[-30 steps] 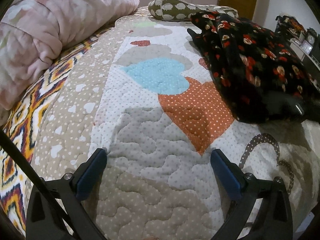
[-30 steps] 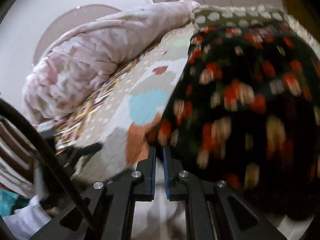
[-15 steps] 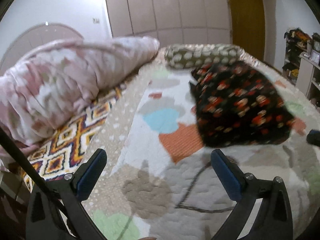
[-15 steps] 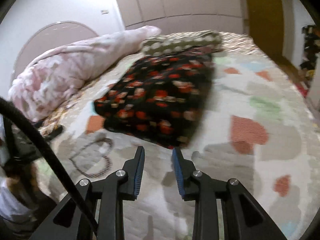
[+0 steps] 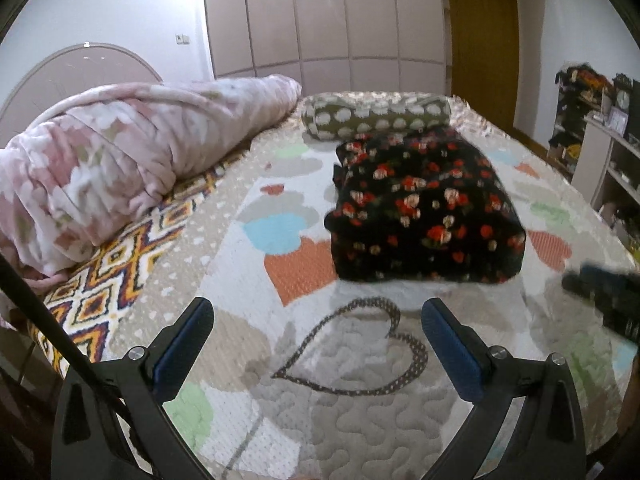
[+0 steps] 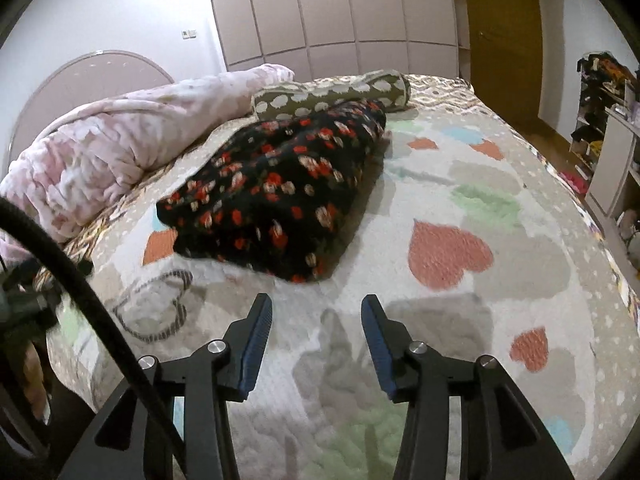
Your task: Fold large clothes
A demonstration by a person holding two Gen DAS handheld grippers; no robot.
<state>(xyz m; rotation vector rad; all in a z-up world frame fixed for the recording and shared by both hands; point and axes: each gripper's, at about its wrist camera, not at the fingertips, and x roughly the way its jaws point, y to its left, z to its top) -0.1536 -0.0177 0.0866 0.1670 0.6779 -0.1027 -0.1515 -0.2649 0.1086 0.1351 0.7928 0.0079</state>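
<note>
A black garment with red and white flowers (image 5: 424, 208) lies folded into a thick rectangle on the bed's heart-patterned quilt (image 5: 344, 396). It also shows in the right wrist view (image 6: 276, 192). My left gripper (image 5: 318, 322) is open and empty, held above the quilt, short of the garment's near edge. My right gripper (image 6: 316, 314) is open and empty, above the quilt just in front of the garment's near corner. The right gripper's tip shows blurred at the right edge of the left wrist view (image 5: 600, 284).
A rolled pink duvet (image 5: 120, 168) lies along the bed's left side. A green bolster with white spots (image 5: 376, 118) lies at the far end, touching the garment. Shelves with clutter (image 6: 608, 128) stand to the right. Wardrobe doors (image 5: 320, 20) stand behind the bed.
Both grippers have pulled back and up from the garment. My right gripper was shut at the garment's edge, let go and opened wide. The garment lies folded.
</note>
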